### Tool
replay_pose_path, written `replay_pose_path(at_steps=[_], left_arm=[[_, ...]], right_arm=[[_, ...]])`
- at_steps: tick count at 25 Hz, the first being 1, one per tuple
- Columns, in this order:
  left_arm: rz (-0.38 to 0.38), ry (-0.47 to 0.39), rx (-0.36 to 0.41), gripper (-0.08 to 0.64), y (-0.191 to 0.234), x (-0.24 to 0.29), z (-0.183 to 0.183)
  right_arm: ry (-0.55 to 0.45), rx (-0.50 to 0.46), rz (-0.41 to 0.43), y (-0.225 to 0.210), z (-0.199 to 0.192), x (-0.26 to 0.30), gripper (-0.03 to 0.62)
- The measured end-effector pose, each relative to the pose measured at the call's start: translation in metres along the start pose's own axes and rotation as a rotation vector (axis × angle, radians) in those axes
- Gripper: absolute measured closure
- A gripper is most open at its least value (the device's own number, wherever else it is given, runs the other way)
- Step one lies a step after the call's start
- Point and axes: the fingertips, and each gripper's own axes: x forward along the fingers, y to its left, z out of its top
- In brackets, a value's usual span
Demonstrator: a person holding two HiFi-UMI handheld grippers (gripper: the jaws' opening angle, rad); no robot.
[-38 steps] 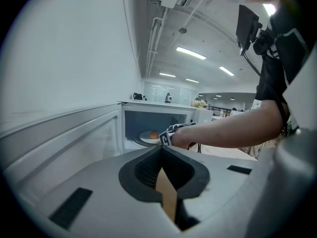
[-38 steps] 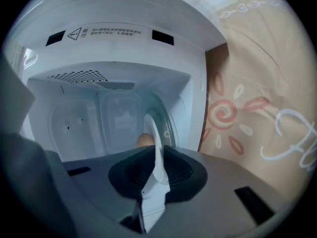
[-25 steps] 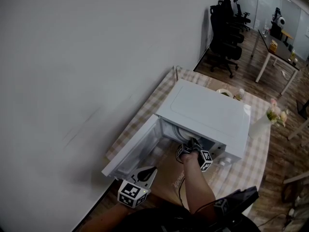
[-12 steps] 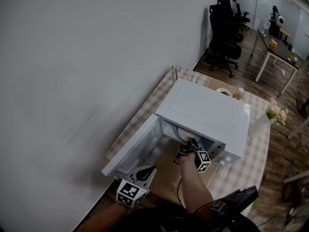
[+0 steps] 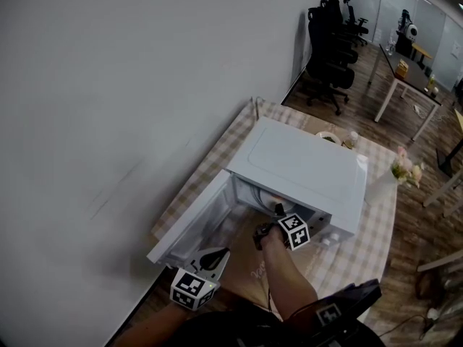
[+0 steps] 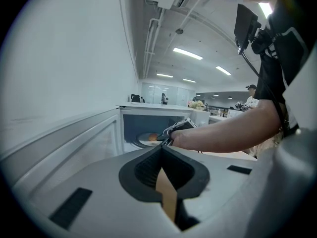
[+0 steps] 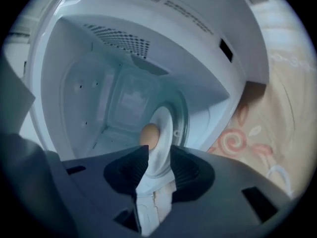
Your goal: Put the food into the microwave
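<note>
The white microwave [image 5: 304, 165] stands on the table with its door [image 5: 192, 219] swung open to the left. My right gripper [image 5: 275, 214] reaches into its mouth. In the right gripper view the white plate [image 7: 163, 133] with a round orange-brown piece of food [image 7: 149, 135] sits on the glass turntable [image 7: 181, 118]. The right gripper [image 7: 159, 155] has just been opening its jaws, which straddle the plate's rim loosely. The left gripper view shows the plate [image 6: 146, 140] lying flat inside. My left gripper [image 5: 226, 251] hangs near the door's front corner, shut and empty.
A checked cloth [image 5: 376, 230] covers the table, with a brown paper mat [image 5: 249, 255] before the microwave. A white vase with flowers [image 5: 394, 176] stands at the right, and a small bowl [image 5: 329, 137] behind. A plain wall runs along the left. Office chairs [image 5: 325, 35] stand beyond.
My right gripper has rolled about its own axis, bringing its marker cube to face upward. It stays at the microwave's mouth. The left gripper has not moved.
</note>
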Motion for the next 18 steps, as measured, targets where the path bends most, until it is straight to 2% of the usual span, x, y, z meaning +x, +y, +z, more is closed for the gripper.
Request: replay_pose_path(at_steps=[5,9,18], left_arm=[[-0.007,0.017,0.006,0.552,-0.003,-0.004,-0.005],[-0.007,0.025,0.004,0.552,-0.004,-0.008,-0.007],[-0.018,0.034,0.002,0.552,-0.007,-0.012,-0.012]], right_arm=[[-0.024,-0.342,-0.061,0.002,0.009,-0.002,0.468],[-0.035,-0.631,-0.100,-0.001,0.015,-0.005,0.441],[-0.025,-0.968,-0.155,0.001,0.015,0.003,0.402]])
